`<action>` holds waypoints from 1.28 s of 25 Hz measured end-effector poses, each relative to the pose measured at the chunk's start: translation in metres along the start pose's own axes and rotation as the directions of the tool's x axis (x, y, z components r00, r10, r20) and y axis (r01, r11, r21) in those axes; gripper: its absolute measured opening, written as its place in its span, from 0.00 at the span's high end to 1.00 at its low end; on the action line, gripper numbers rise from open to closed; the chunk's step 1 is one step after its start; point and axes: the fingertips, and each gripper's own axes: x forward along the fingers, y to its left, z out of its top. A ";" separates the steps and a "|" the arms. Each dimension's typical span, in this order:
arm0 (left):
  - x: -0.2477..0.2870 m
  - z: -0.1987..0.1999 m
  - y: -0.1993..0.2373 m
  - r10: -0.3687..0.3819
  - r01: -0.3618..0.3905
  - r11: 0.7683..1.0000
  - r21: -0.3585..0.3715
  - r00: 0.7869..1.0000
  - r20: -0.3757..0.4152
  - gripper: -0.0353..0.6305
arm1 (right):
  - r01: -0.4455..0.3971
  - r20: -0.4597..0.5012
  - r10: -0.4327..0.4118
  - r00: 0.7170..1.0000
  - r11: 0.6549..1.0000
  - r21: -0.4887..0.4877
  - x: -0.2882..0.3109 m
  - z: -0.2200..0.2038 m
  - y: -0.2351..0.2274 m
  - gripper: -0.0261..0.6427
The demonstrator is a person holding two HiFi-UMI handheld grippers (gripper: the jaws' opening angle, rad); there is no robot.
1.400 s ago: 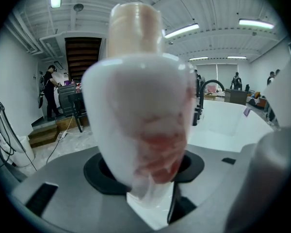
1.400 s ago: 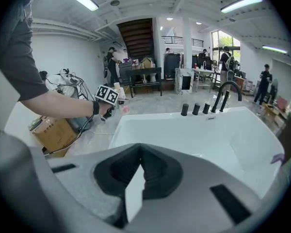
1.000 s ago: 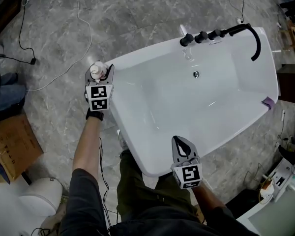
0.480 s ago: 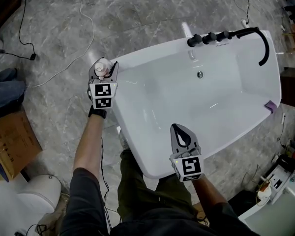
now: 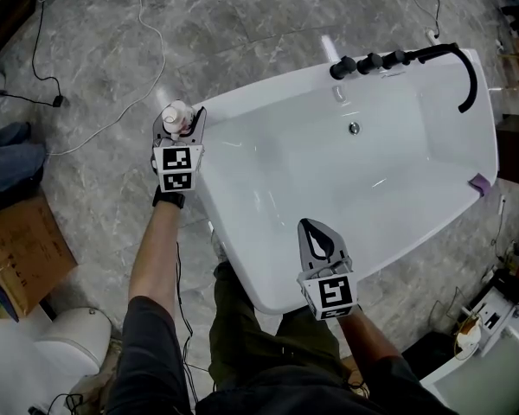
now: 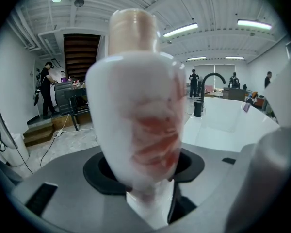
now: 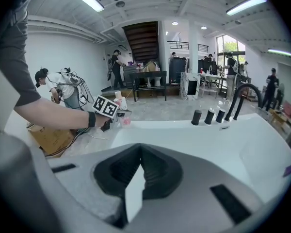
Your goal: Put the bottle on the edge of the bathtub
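Bathtub (image 5: 259, 91): its rim is a narrow, rounded white band, and the target is the corner at the person's far left. My read is that the step in hand is the set-down itself.

Left gripper (image 5: 178, 126) is clamped on the bottle (image 5: 174, 117), gripping low on the body with the cap up. The bottle sits upright at that far-left corner and looks to be just at the rim's outer edge. I can't tell from any view whether the base touches.

To do it well:
- shift inward so the whole base is over the flat top of the rim, not the outward curve
- keep it vertical and lower until the base seats
- only then release, and pull the jaws back level so they don't clip the body
- the bottle tapers toward the bottom and is top-heavy, so it will probably tip easily on that slim ledge, either into the basin or onto the floor

Right gripper (image 5: 309, 228) has its jaws together and empty. It hangs over the near rim, well away from the work and not in the way.

Around it:
- cardboard box (image 5: 24, 256) on the floor at the left, clear of the work
- black faucet (image 5: 464, 76) and knobs (image 5: 368, 62) along the far rim toward the far-right corner, well apart from the drop spot
- cables (image 5: 112, 121) on the floor near the left corner, a footing hazard rather than a reach hazard
- small purple item (image 5: 477, 182) on the right-end rim
- drain (image 5: 354, 129) in the basin

Nothing is on the rim at the target corner.
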 end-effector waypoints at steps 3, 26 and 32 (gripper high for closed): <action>0.000 -0.001 0.001 -0.002 0.002 1.000 0.000 1.000 0.000 0.59 | 0.004 -0.005 -0.004 1.000 1.000 -0.001 -0.002 -0.003 -0.001 0.96; -0.068 -0.006 -0.006 -0.016 0.015 0.997 -0.079 1.000 -0.025 0.47 | -0.002 0.064 0.003 0.998 1.000 -0.004 -0.023 0.026 0.006 0.96; -0.130 0.028 -0.017 0.004 -0.006 0.993 -0.116 1.000 -0.011 0.52 | -0.019 0.127 0.022 0.992 1.000 -0.024 -0.053 0.061 0.018 0.96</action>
